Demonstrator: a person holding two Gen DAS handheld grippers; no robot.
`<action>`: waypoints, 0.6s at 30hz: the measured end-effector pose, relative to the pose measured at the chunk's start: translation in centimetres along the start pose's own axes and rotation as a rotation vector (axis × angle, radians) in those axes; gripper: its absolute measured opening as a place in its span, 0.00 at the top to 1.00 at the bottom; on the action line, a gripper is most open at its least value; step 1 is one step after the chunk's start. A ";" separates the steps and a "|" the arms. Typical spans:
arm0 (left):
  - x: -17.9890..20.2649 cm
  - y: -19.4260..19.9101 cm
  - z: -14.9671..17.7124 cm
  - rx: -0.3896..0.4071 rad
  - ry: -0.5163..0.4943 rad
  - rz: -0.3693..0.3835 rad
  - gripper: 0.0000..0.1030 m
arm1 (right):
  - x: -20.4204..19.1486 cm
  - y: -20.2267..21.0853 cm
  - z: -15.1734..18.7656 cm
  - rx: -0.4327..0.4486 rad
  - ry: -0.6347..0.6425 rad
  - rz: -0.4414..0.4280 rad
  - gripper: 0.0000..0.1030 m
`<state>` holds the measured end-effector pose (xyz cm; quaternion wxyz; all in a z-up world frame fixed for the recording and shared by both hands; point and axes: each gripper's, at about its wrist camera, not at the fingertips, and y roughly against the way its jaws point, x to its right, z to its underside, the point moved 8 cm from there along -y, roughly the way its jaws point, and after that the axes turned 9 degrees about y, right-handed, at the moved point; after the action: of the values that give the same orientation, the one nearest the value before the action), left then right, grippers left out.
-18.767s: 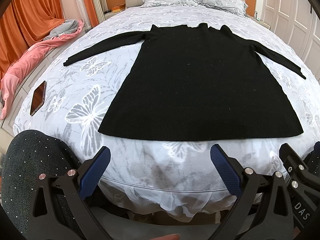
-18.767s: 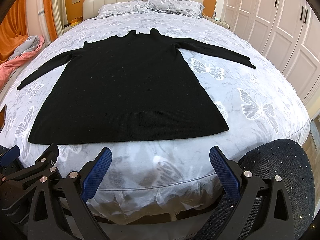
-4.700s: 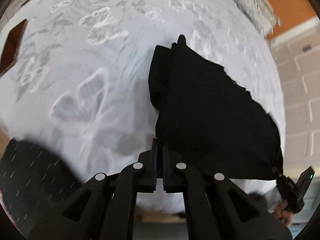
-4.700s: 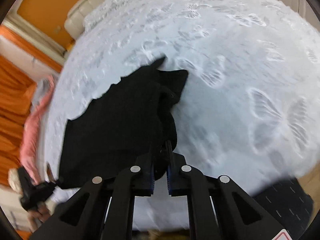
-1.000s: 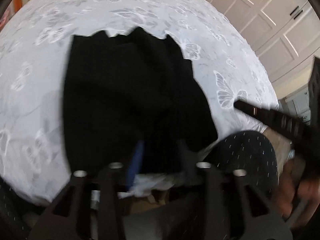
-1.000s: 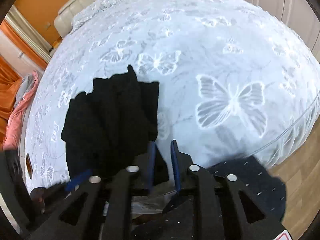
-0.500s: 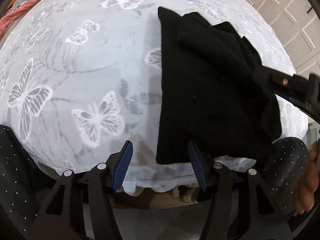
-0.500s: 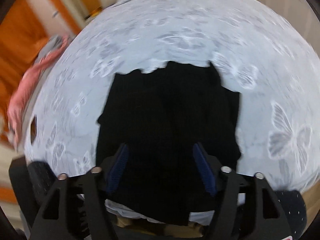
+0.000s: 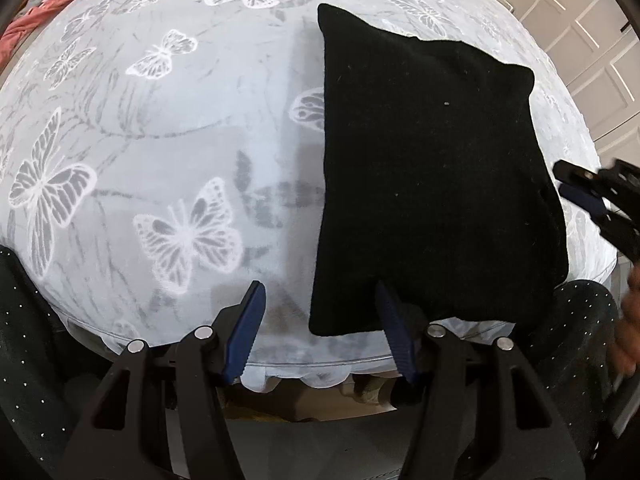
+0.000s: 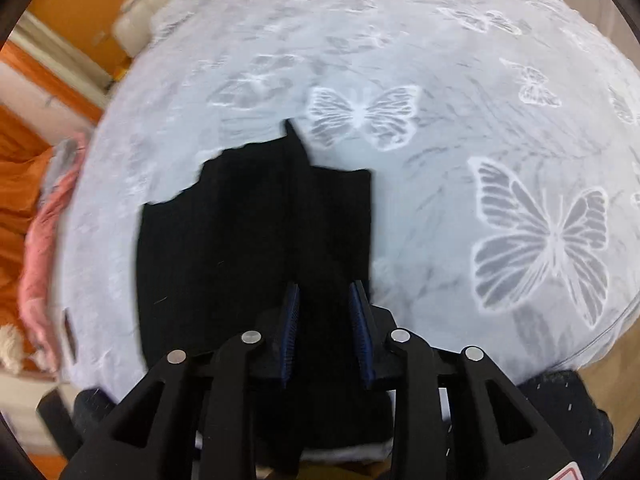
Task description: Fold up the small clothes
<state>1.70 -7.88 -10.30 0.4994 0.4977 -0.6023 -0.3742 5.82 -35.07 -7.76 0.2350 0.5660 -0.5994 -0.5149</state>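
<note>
The bed [image 9: 120, 140], covered by a pale grey butterfly-print spread, fills both views. On its near edge lies the black knit garment [image 9: 432, 168], already folded into a compact rectangle; in the right wrist view its far edge looks stepped and uneven, with one corner poking out. Orange curtains [image 10: 16, 184] and a pink cloth [image 10: 40, 248] sit at the far left, and white wardrobe doors [image 9: 592, 52] at the far right.

The left tongs [image 9: 320, 328] stand open and empty at the garment's near left corner, one finger over the spread, the other over the knit. The right tongs [image 10: 325, 320] are also parted, gripping nothing, with the garment's near right part showing between the fingers; whether they touch it cannot be told.

The step in hand appears to be a last fold or tidying. To do it well, each pair should pinch every layer at a near corner, lift evenly, and lay the edge squarely onto the far edge, tucking the stray corner under.
</note>
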 end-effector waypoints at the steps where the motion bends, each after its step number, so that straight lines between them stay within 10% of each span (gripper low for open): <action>1: 0.0 0.1 -0.1 0.003 0.009 0.007 0.47 | -0.6 0.3 0.4 0.004 0.015 -0.015 0.54; 7: -0.5 0.3 -1.1 0.017 0.026 0.000 0.47 | -4.0 -2.8 2.5 -0.095 0.065 -0.081 0.50; 9: -0.5 0.1 -1.3 0.008 0.026 -0.005 0.47 | -4.1 -4.8 2.5 -0.126 0.069 -0.066 0.62; 10: -0.4 0.2 -1.4 0.004 0.030 -0.002 0.47 | -4.3 -5.2 2.2 -0.126 0.070 -0.071 0.88; 11: -0.3 0.6 -1.7 0.006 0.041 0.005 0.47 | -4.9 -4.8 1.5 -0.123 0.074 -0.100 0.87; 16: 1.2 2.2 -2.6 0.056 0.004 0.032 0.47 | -7.1 4.6 -3.1 0.145 0.204 -0.083 0.88; 18: 1.5 1.1 -2.4 0.036 -0.015 0.003 0.47 | -4.7 2.4 -2.6 0.082 0.215 0.026 0.88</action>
<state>3.76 -8.96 -8.41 0.4863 0.5032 -0.6134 -0.3662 8.25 -32.04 -3.30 0.2815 0.6193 -0.5984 -0.4232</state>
